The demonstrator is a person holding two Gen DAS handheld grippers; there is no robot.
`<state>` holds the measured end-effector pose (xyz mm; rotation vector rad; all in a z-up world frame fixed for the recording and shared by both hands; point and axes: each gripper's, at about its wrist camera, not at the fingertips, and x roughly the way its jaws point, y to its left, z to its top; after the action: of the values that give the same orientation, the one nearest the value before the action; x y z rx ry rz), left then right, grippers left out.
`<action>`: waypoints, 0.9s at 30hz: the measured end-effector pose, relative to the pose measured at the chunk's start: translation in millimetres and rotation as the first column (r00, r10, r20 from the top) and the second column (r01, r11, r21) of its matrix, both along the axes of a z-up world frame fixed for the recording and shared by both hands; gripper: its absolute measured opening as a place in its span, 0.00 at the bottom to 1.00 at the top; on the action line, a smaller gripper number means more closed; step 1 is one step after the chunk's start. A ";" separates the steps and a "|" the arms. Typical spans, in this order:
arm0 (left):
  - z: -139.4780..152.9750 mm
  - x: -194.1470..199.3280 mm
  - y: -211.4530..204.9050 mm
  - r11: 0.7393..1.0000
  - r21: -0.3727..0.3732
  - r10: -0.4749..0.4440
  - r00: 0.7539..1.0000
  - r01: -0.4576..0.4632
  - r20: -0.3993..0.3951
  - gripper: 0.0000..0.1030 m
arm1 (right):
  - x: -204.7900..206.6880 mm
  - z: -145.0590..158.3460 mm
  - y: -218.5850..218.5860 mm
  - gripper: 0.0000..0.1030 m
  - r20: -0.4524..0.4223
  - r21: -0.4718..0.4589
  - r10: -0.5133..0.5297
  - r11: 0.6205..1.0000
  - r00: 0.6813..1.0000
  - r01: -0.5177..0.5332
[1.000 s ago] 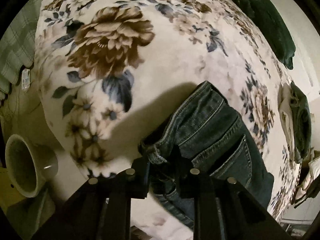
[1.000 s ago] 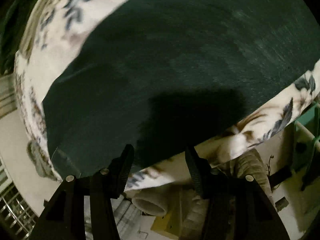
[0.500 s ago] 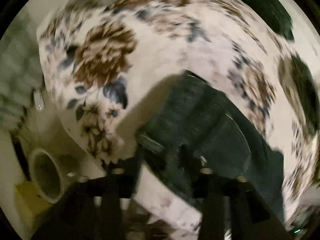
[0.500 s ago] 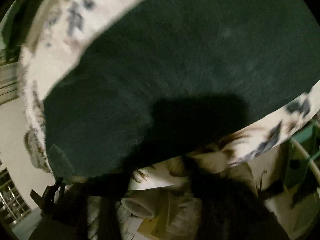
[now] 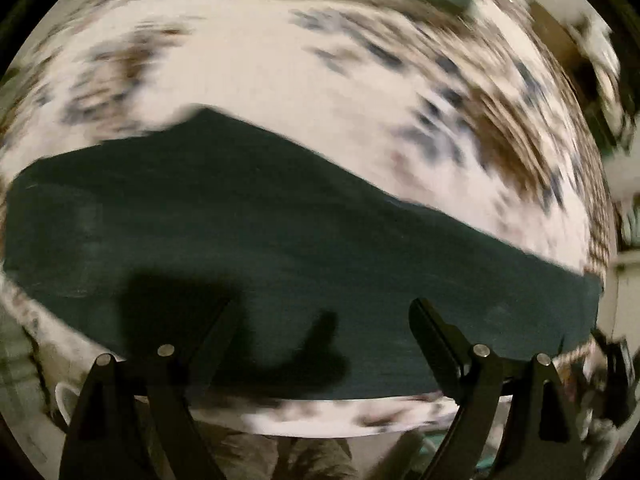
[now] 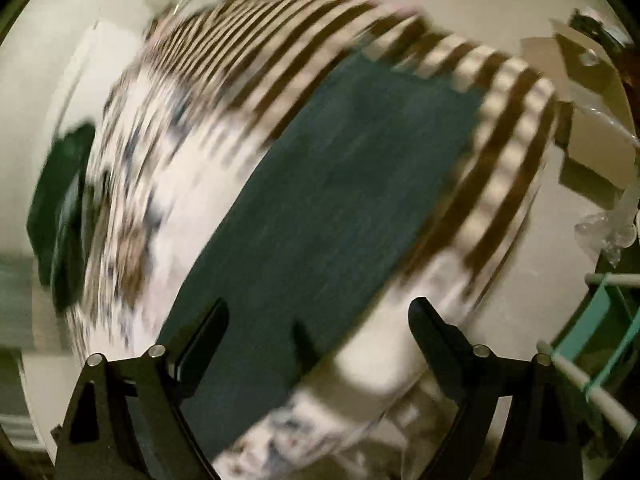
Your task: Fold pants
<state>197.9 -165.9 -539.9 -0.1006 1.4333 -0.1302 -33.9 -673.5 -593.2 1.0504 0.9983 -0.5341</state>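
The dark blue jeans (image 5: pixel 304 248) lie flat on the flowered bed cover (image 5: pixel 280 72), a long dark band across the blurred left wrist view. My left gripper (image 5: pixel 320 312) is open and empty, above the near edge of the jeans. In the blurred right wrist view the jeans (image 6: pixel 332 216) run as a long strip from lower left to upper right. My right gripper (image 6: pixel 318 312) is open and empty, over the near end of that strip.
A striped cloth (image 6: pixel 492 136) lies at the far end of the jeans. A dark green garment (image 6: pixel 60 216) lies at the left of the bed. A teal and white frame (image 6: pixel 600 360) stands at the right. The bed's near edge (image 5: pixel 340 416) is just below the left fingers.
My left gripper let go of the jeans' waistband and opened wide. Both grippers swung fast to new viewpoints; the jeans now lie spread out flat. My right gripper opened wider.
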 end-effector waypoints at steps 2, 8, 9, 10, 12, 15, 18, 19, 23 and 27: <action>-13.9 0.6 -27.1 0.999 0.013 -0.047 0.999 0.047 -0.022 0.85 | -3.9 -14.6 -25.9 0.79 0.034 0.031 -0.029 0.999 0.999 0.028; -62.2 2.1 -66.5 0.987 0.107 -0.109 0.991 0.116 -0.072 0.85 | -11.5 -38.6 -60.0 0.77 0.244 0.096 -0.107 0.992 0.964 0.086; -67.9 4.5 -66.6 0.988 0.111 -0.100 0.992 0.108 -0.078 0.89 | -12.0 -42.9 -68.8 0.77 0.293 0.129 -0.141 0.986 0.946 0.107; -69.7 6.8 -66.4 0.990 0.104 -0.091 0.993 0.098 -0.072 0.93 | -14.2 -45.4 -75.1 0.77 0.317 0.148 -0.162 0.982 0.934 0.120; -75.0 12.9 -65.1 0.995 0.076 -0.061 0.995 0.067 -0.081 1.00 | -14.6 -54.1 -87.4 0.77 0.367 0.187 -0.213 0.970 0.906 0.152; -79.0 18.9 -66.7 0.993 0.109 -0.023 0.996 0.032 -0.084 1.00 | -13.2 -58.1 -103.9 0.75 0.421 0.231 -0.253 0.958 0.871 0.167; -79.8 20.2 -68.4 0.992 0.129 0.009 0.998 -0.001 -0.063 1.00 | -7.7 -61.9 -112.5 0.37 0.435 0.272 -0.224 0.956 0.872 0.110; -79.7 19.9 -69.4 0.991 0.131 0.017 0.998 -0.010 -0.059 1.00 | -3.6 -63.6 -113.6 0.27 0.420 0.281 -0.207 0.955 0.883 0.090; -78.6 17.2 -74.1 0.991 0.133 0.011 0.998 -0.003 -0.059 1.00 | 26.2 -53.2 -101.5 0.08 0.294 0.167 -0.079 0.985 0.952 0.031; -68.5 20.0 -72.8 0.992 0.122 0.027 0.995 -0.015 -0.095 1.00 | 34.0 -9.3 -89.6 0.07 0.276 0.068 -0.059 0.997 0.959 0.042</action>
<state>217.9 -238.7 -608.4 -0.0227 1.5331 -0.0207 0.2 -763.1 -602.5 1.1723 0.7448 -0.3861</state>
